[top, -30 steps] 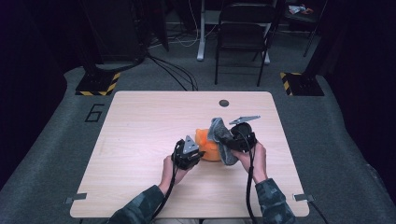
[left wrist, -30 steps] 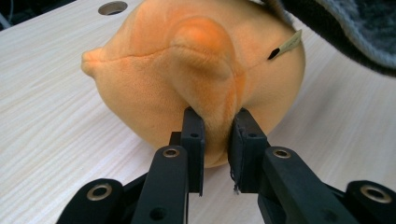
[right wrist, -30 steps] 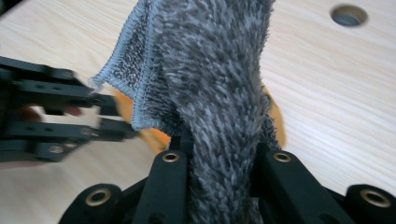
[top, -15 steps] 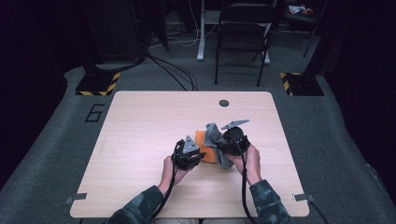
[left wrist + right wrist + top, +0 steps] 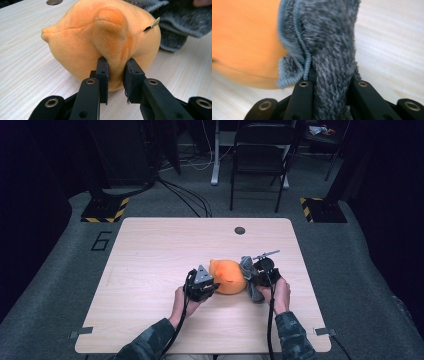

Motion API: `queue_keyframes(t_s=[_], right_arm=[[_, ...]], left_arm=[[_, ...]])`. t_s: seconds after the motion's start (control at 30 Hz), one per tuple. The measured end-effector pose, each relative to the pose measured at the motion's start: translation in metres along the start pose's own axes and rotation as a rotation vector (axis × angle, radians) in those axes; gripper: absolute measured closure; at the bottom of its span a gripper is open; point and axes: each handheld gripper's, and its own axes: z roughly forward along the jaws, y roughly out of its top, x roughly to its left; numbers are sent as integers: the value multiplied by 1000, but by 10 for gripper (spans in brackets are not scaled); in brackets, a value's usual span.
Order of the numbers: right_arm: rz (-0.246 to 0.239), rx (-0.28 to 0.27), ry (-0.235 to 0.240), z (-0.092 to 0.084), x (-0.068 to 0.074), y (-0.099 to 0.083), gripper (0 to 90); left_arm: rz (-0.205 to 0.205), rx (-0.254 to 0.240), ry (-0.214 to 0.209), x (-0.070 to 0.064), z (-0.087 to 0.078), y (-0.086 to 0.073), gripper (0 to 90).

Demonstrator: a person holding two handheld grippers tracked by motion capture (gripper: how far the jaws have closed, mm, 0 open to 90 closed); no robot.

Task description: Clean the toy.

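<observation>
Centre-right of the worktop [image 5: 150, 250], your left gripper [image 5: 115, 75] has its jaws clamped on a fold of the orange plush [image 5: 229, 276]; your right gripper [image 5: 329, 82] pinches the grey knit cloth [image 5: 329, 37] (touching the plush's right side), nearer that hand.

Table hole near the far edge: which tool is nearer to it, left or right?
Right. The right tool, shut on the grey cloth, sits almost straight below the hole in the high view. The left tool, pinching the orange plush toy, is farther back and to the left.
</observation>
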Motion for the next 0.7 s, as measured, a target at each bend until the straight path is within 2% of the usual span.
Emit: queue_keyframes(t_s=[0.13,0.2,0.3,0.33,0.43,0.57,0.6,0.63,0.67,0.7], right_arm=[[24,31,3,9,-10,-5,774],[28,25,-5,4,-11,-3,775],[21,-24,10,-14,-7,5,775],[18,-40,25,-21,-3,8,775],[-34,-117,80,-41,17,17,775],[-118,-175,138,-52,49,25,775],[-147,-191,147,-54,60,25,775],[-147,-191,147,-54,60,25,775],[-169,-203,153,-53,73,25,775],[-207,-189,131,-50,81,25,775]], left_arm=[[3,-2,0,0,-1,0,757],[-9,-12,4,0,0,0,757],[-7,-17,11,1,0,-1,757],[-6,-12,8,2,-1,0,757],[-4,-15,9,1,0,0,757],[-1,-18,7,0,0,0,757],[2,-7,6,-1,-1,0,757],[2,-7,6,-1,-1,0,757],[11,-6,7,-1,-1,1,757],[15,-5,6,-1,-1,1,757]])
